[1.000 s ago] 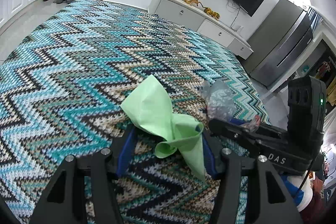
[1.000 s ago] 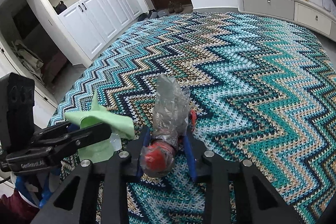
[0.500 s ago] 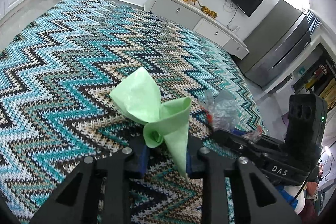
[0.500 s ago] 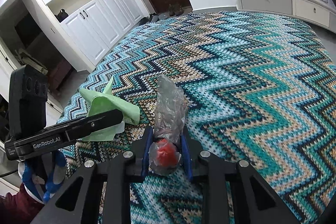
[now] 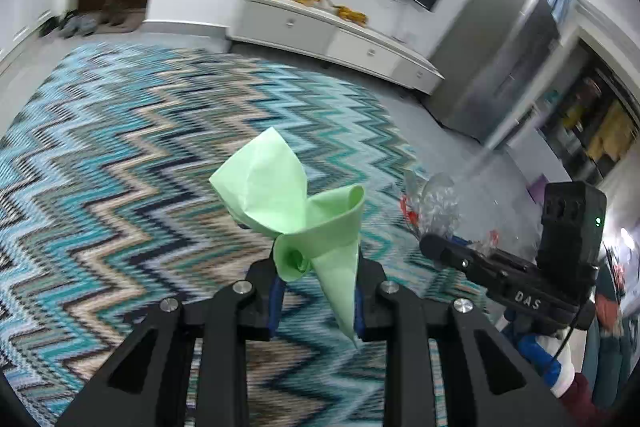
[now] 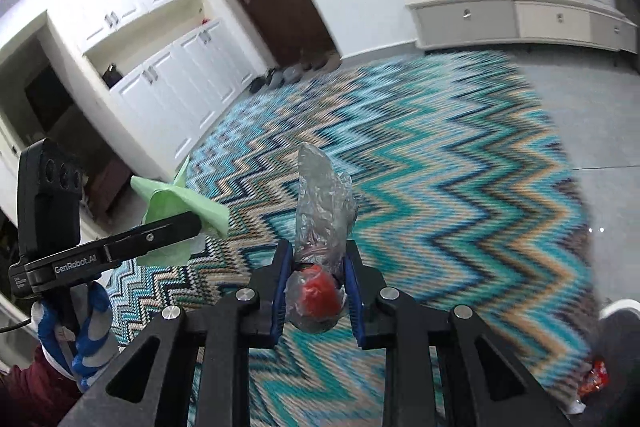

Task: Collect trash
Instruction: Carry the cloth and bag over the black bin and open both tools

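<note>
Two pieces of trash are in hand, one per gripper. The left gripper point(image 5: 316, 291) is clenched on a crumpled green paper point(image 5: 288, 203), which sticks up and forward from between its blue-padded fingers point(image 5: 274, 297), well above the zigzag rug point(image 5: 120, 167). The right gripper point(image 6: 318, 291) is clenched on a clear plastic wrapper point(image 6: 322, 211) with something red bundled inside, its twisted end pointing up past the fingertips. Both grippers are held side by side over the rug, raised off it and angled downward. One gloved left hand point(image 6: 76, 331) in blue and white grips the left handle. A small red scrap point(image 6: 594, 381) lies at the rug's right edge beside a shoe point(image 6: 620, 315)
</note>
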Demonstrator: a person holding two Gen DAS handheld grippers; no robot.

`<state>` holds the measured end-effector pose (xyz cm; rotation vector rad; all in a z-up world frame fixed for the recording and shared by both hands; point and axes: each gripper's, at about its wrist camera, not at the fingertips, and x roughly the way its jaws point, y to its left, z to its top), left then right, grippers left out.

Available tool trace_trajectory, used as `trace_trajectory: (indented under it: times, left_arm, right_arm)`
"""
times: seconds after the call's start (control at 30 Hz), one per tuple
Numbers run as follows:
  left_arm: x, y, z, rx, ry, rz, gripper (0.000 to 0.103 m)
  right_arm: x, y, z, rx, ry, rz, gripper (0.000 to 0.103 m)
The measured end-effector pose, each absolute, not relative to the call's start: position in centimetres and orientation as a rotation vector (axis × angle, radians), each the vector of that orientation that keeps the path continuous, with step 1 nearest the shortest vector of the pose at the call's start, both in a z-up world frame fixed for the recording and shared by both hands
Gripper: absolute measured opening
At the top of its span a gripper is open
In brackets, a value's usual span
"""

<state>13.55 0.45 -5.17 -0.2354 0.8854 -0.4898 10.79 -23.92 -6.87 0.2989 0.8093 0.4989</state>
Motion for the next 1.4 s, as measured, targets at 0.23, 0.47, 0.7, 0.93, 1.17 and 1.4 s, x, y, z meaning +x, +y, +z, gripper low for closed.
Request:
trace_trajectory:
  times: [0.23,0.47,0.7,0.93,1.17,1.4]
  left_arm:
    - [13.3,-9.8,-3.9,-0.112,0.917,-0.662,0.025]
    - [13.1,-22.9,-4.7,0.015,0.973,-0.834,0.025]
    - [13.4,-33.5,-7.3,0.056,1.066,-0.948,0.026]
    - [12.9,-39.2,-9.8,0.095,1.131,-0.984,0.056]
    - [12.1,-39.8,-10.2,0.108,1.12,-0.976,0.056]
    - [11.7,-35.9,-8.4,0.099,0.994,-0.856,0.056]
  right_arm:
    - [7.4,-34.6,-7.0,0.379,0.752,0.3,0.024]
    - [3.3,-45.3,-9.8,0.451,0.769,0.044,0.024]
    - [1.2,-52.9,-13.8,0.526,0.833,-0.118,0.026]
    - [0.5,-56.0,-17.5,0.565,0.894,-0.191,0.047]
    - [-0.6,-57.0,-18.3,0.597,0.903,-0.235,0.054]
    - [-0.8,-55.7,-16.8,0.548,0.882,-0.247,0.081]
